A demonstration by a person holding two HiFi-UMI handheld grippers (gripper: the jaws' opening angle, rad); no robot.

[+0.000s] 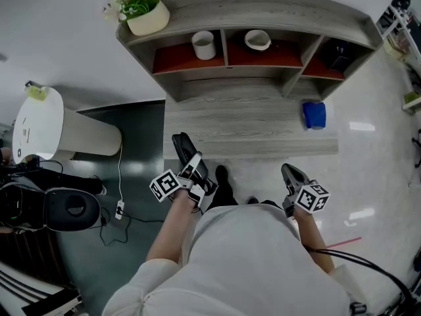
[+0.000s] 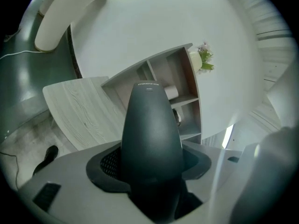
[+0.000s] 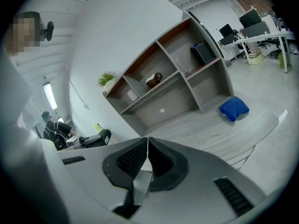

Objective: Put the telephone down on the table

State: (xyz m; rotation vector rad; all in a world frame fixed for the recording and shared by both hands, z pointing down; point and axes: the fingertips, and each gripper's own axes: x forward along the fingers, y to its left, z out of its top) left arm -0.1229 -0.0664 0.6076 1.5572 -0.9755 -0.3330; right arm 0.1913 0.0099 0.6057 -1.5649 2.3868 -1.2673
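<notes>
A pale wooden surface with shelves stands against a white wall, with a blue cloth lying on it. Near its front left corner, the left gripper has its fingers spread wide, clamping a dark telephone in the air. The right gripper has its fingers closed on nothing.

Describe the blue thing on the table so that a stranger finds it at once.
Find the curved grey shelf unit at the back of the table. Below its right compartment lies a soft blue bundle, the only blue thing there.
</notes>
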